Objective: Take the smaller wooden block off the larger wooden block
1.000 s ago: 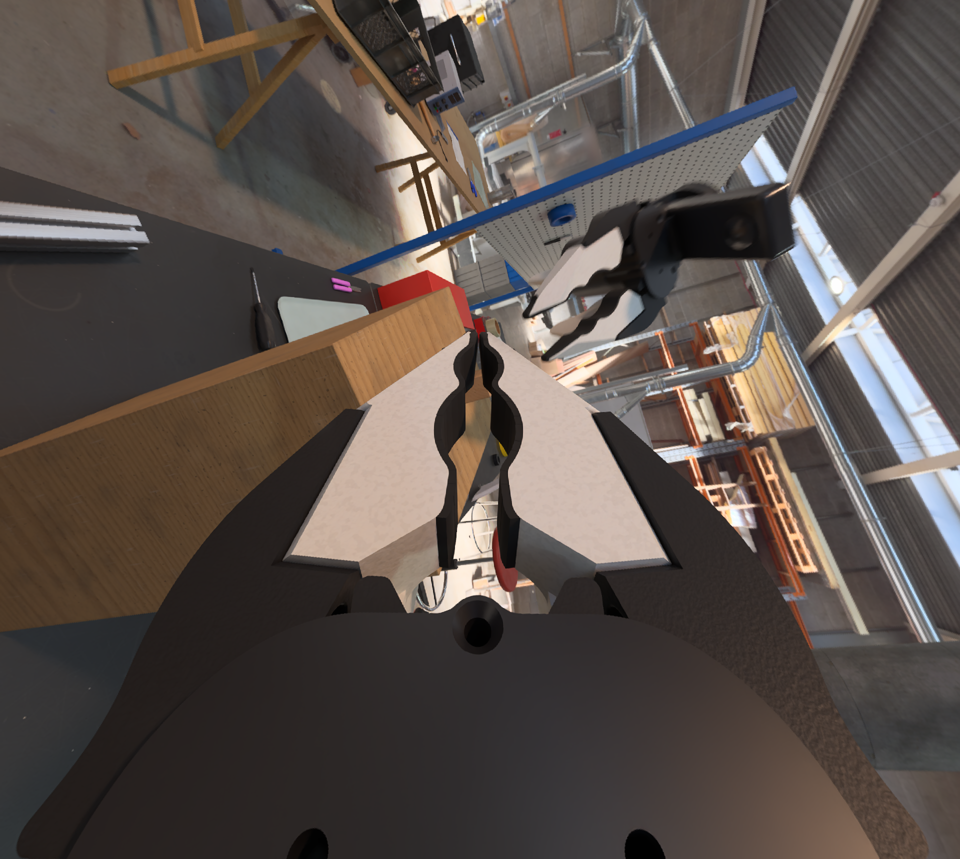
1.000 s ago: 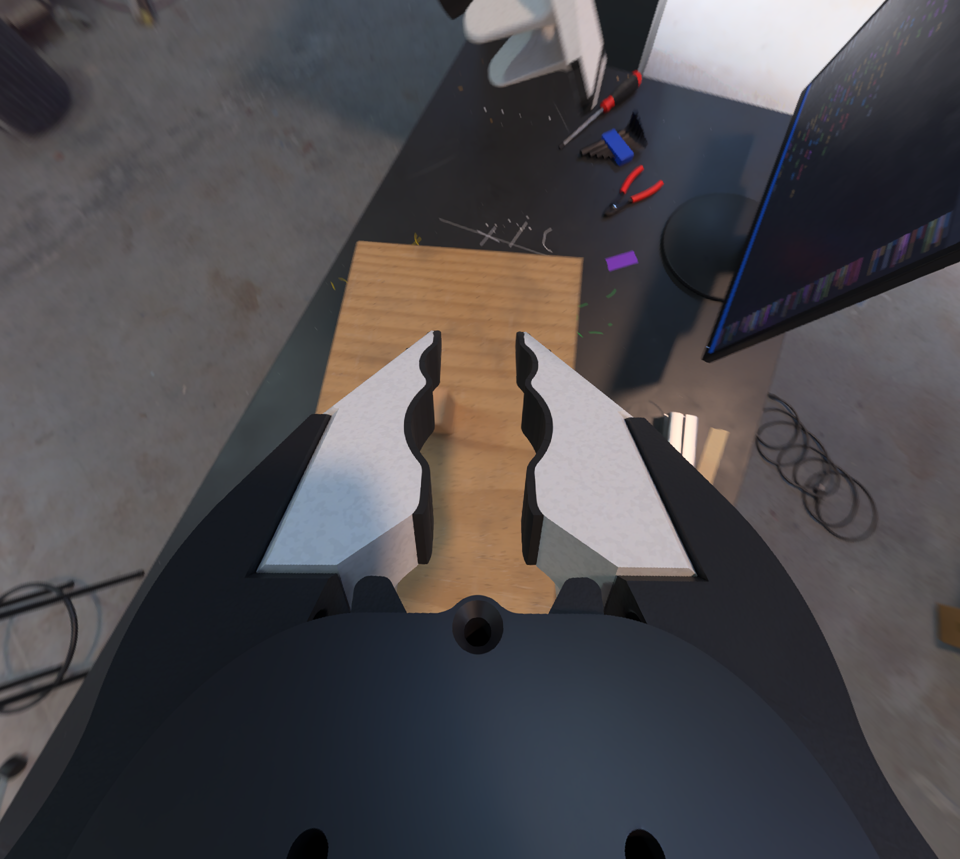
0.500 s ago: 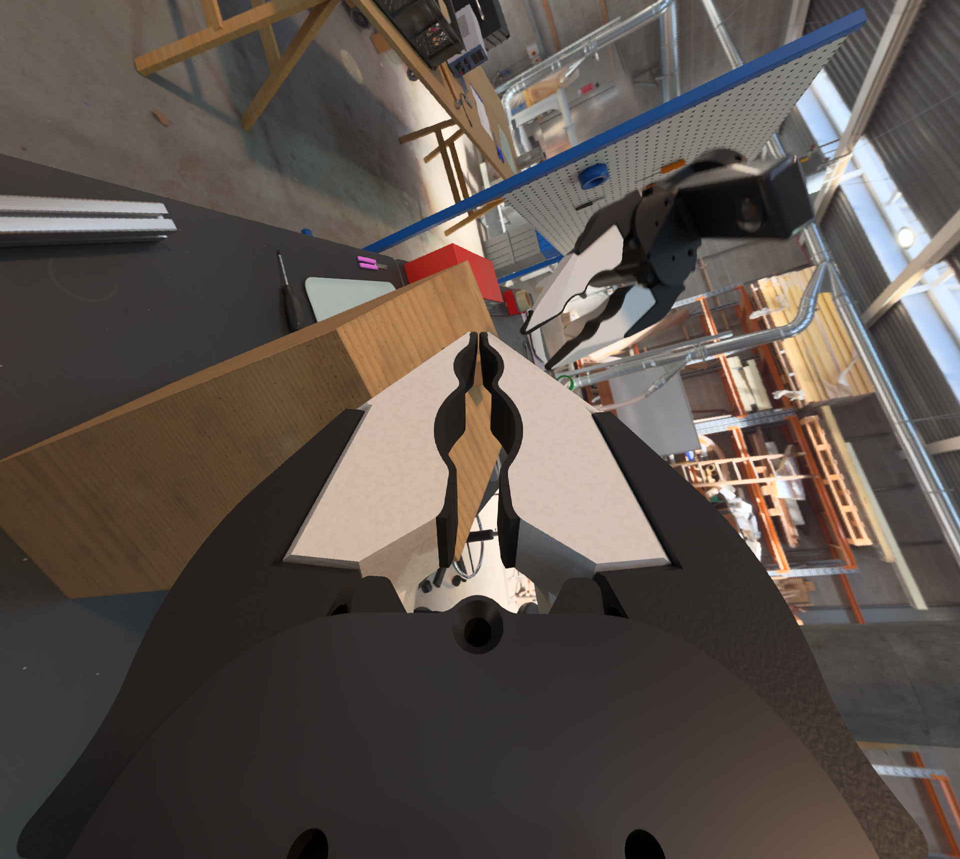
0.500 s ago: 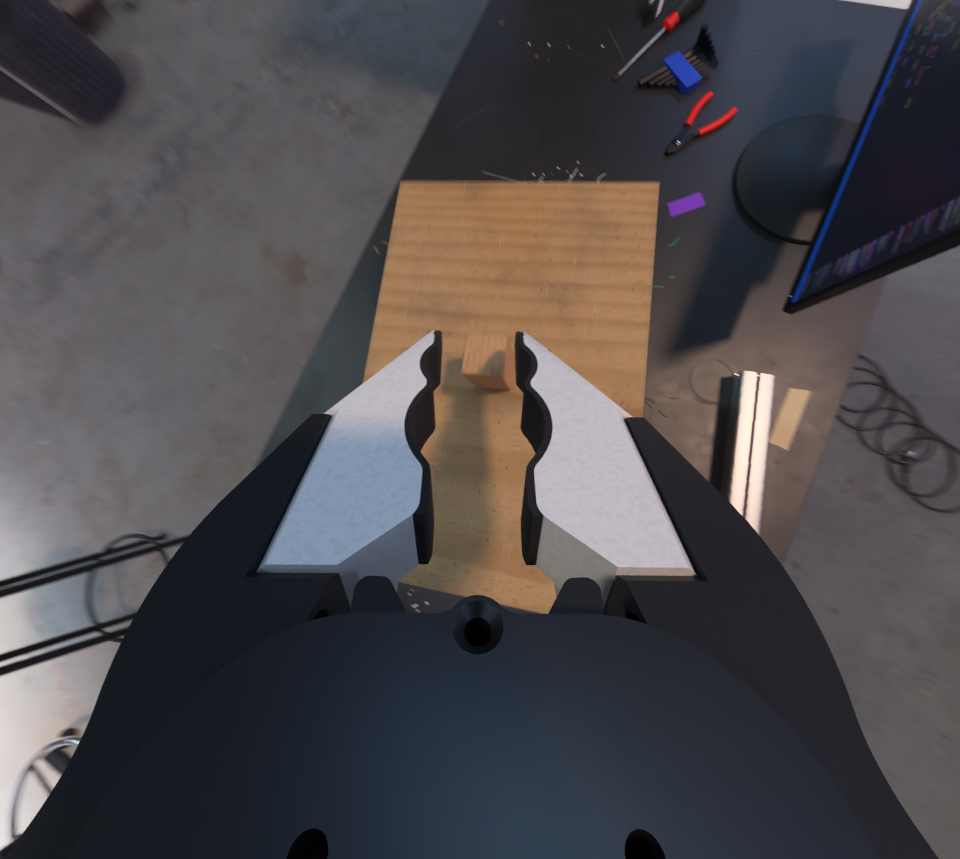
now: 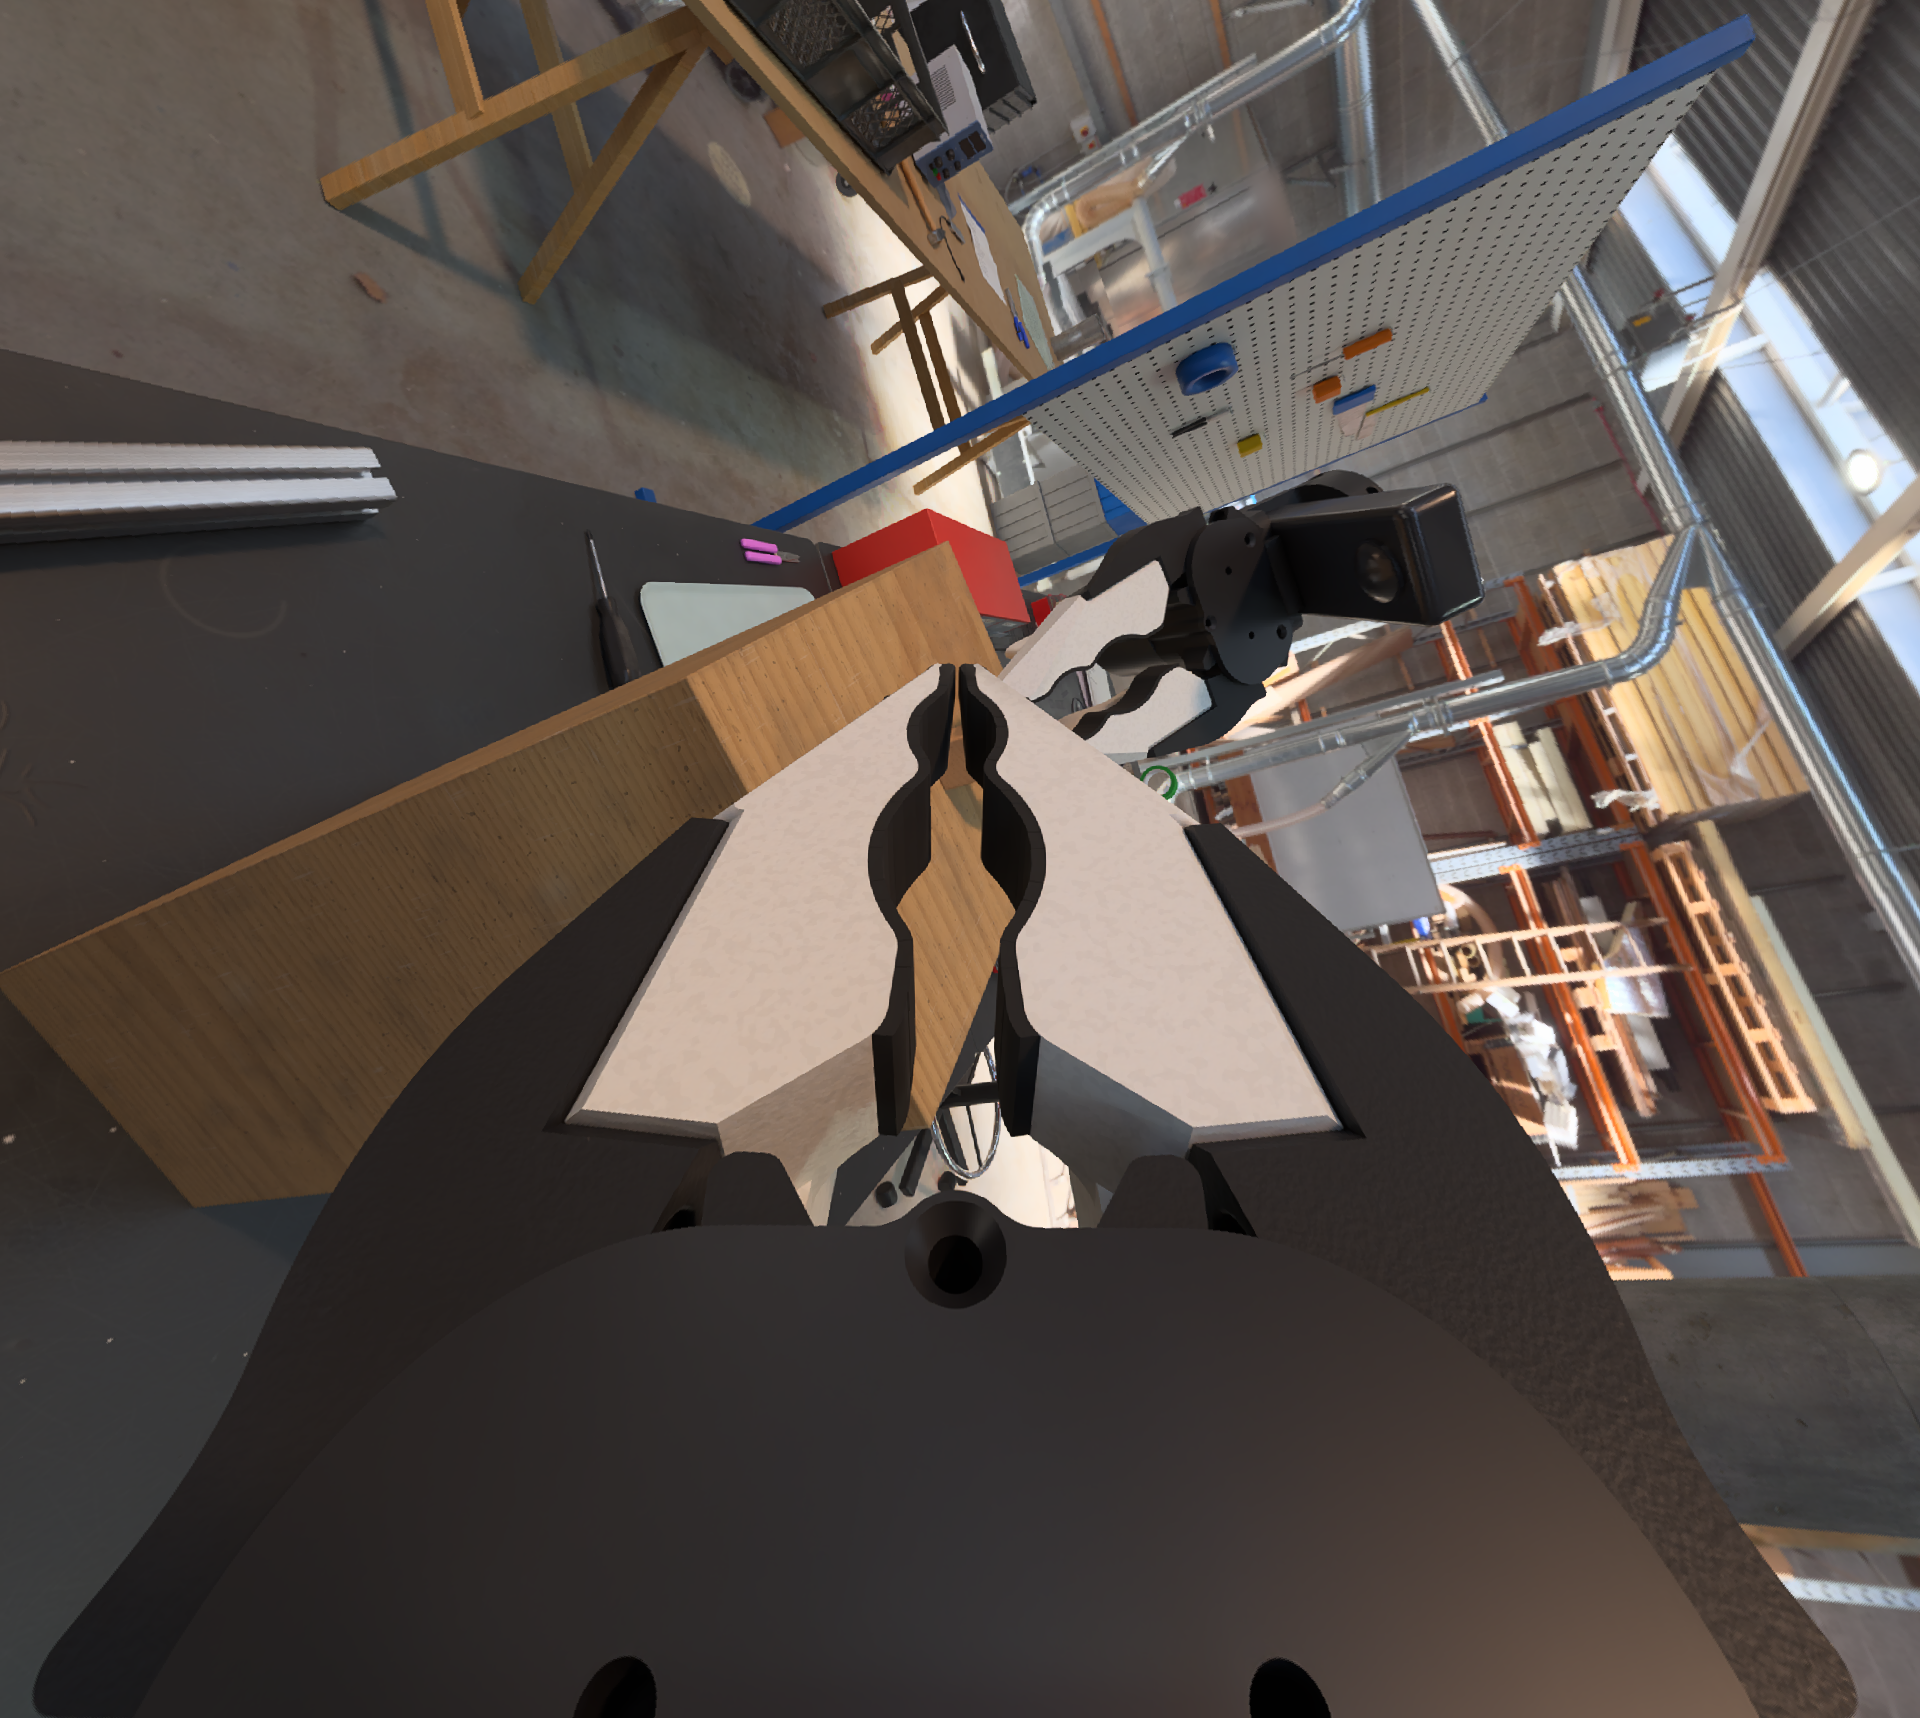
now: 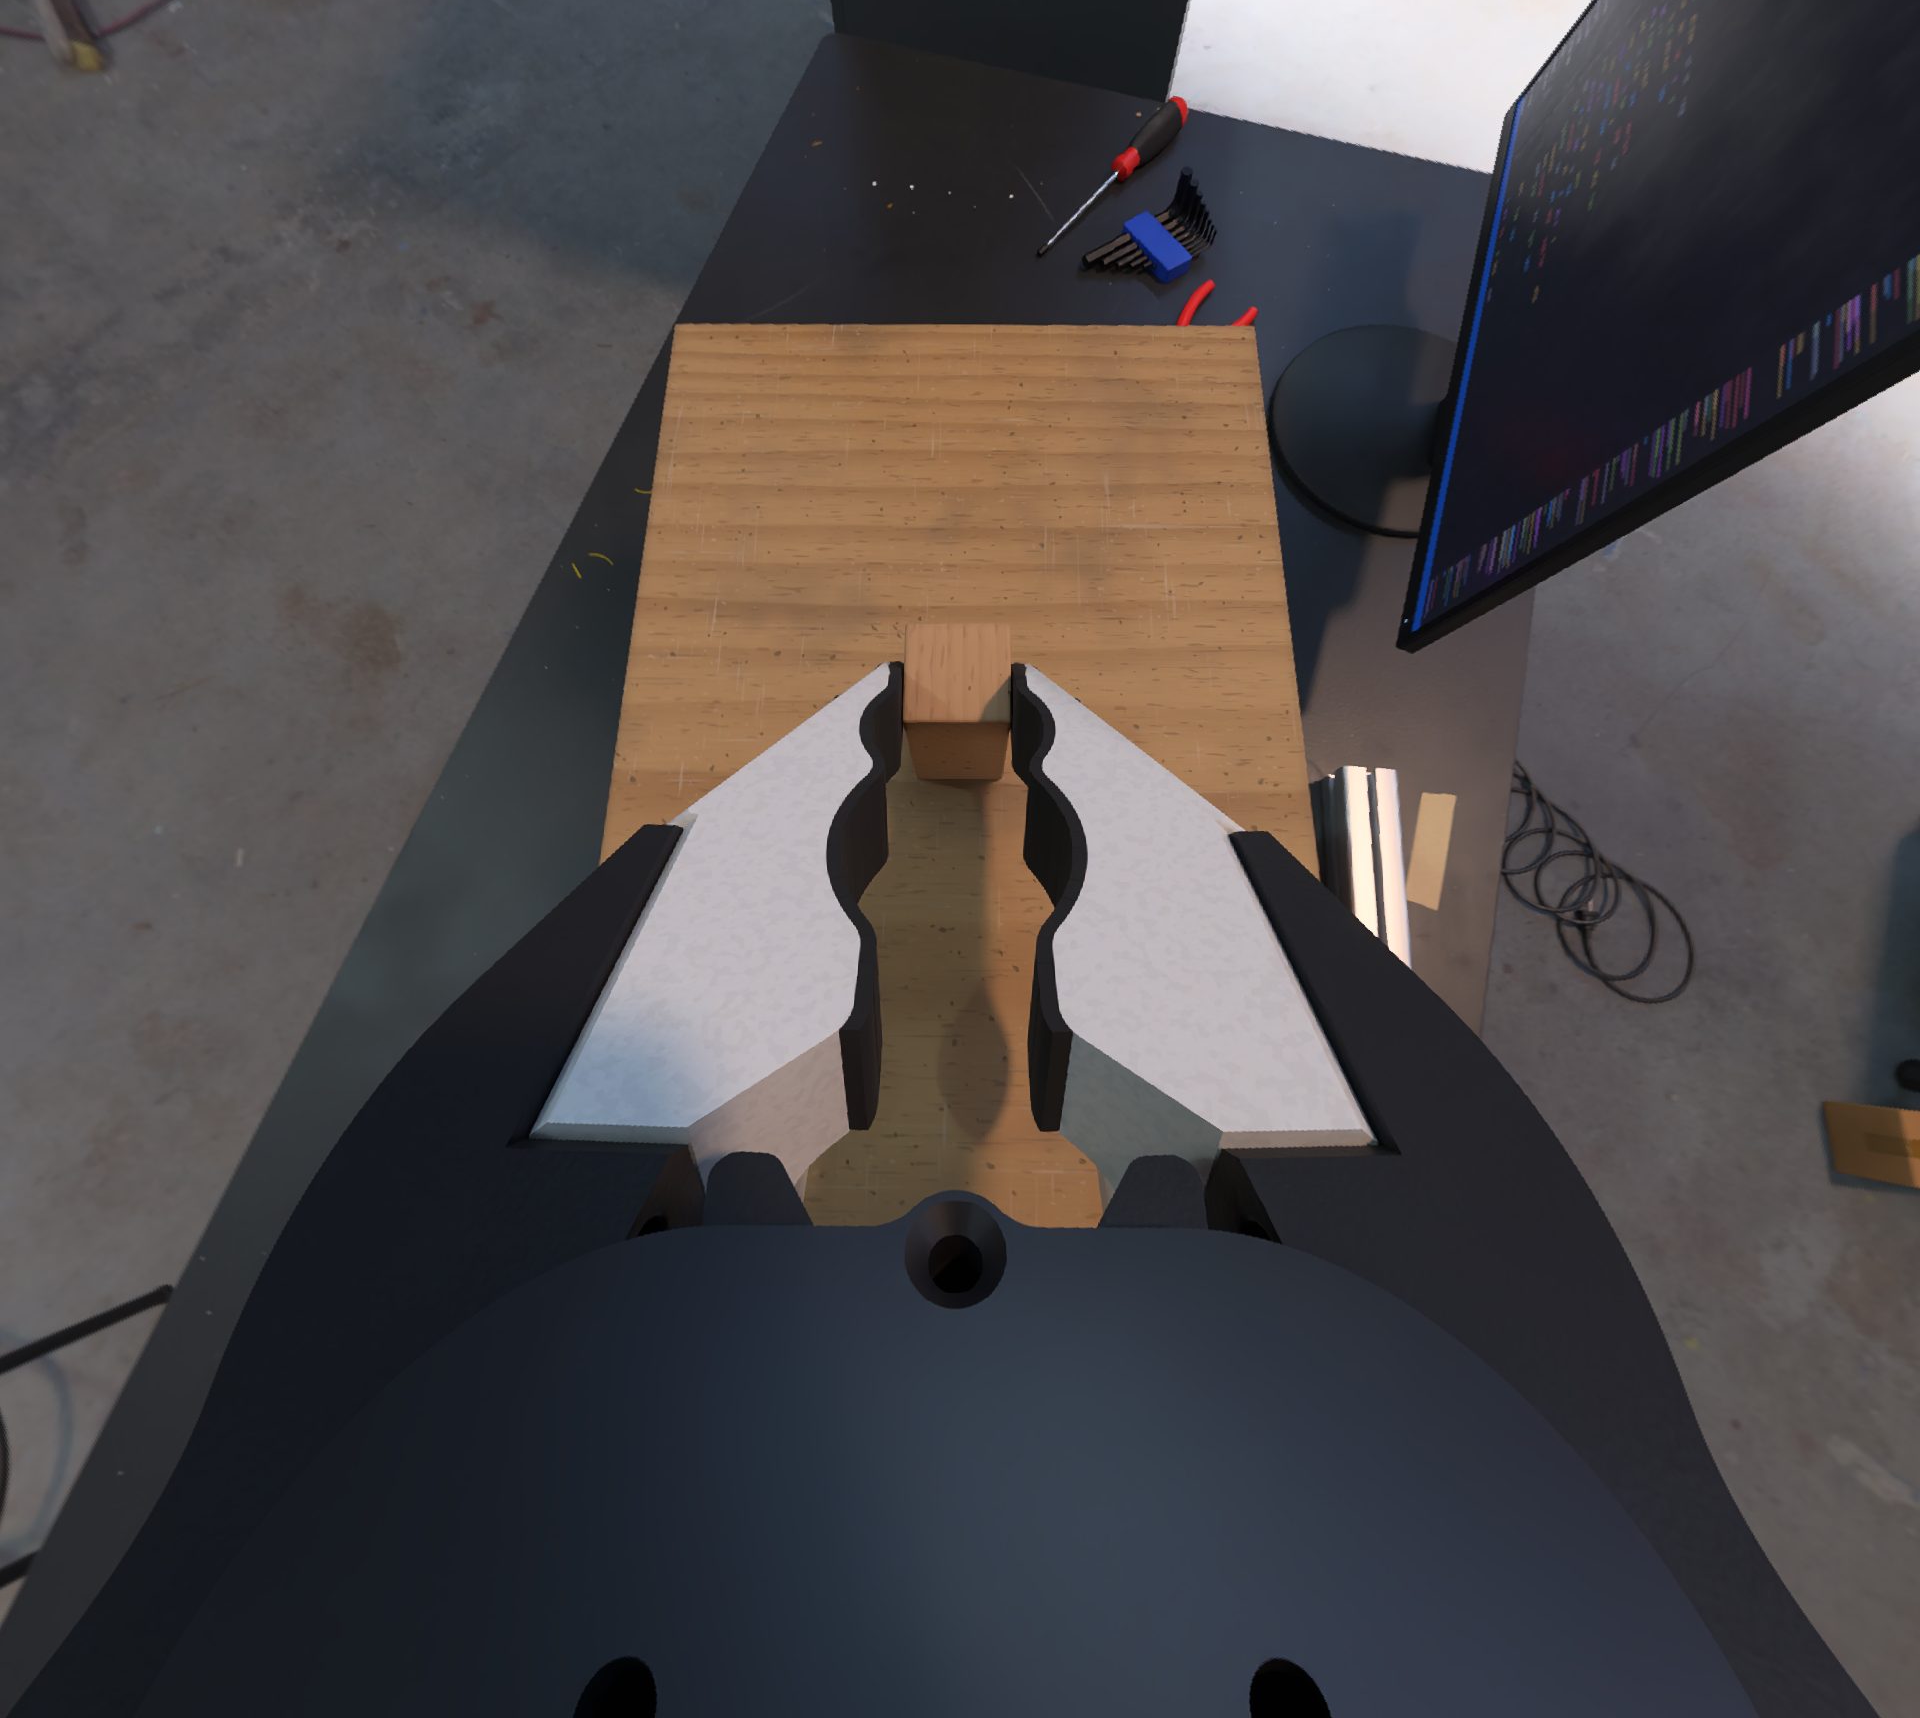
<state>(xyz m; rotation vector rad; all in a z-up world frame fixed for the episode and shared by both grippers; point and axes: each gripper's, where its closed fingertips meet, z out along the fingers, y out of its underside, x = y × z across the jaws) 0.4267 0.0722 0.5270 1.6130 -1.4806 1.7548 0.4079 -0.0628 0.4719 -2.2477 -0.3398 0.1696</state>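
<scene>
fingertips of the right gripper are set apart astride the smaller wooden block, not yet clamped, on the larger wooden block. left gripper is pressed together, empty, beside it. smooth square faces could be nudged askew if closure is uneven; grained slab, dark tabletop.

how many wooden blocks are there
2: the larger wooden block lies on the dark table; the smaller wooden block sits on it, between the right tool tips.
</scene>
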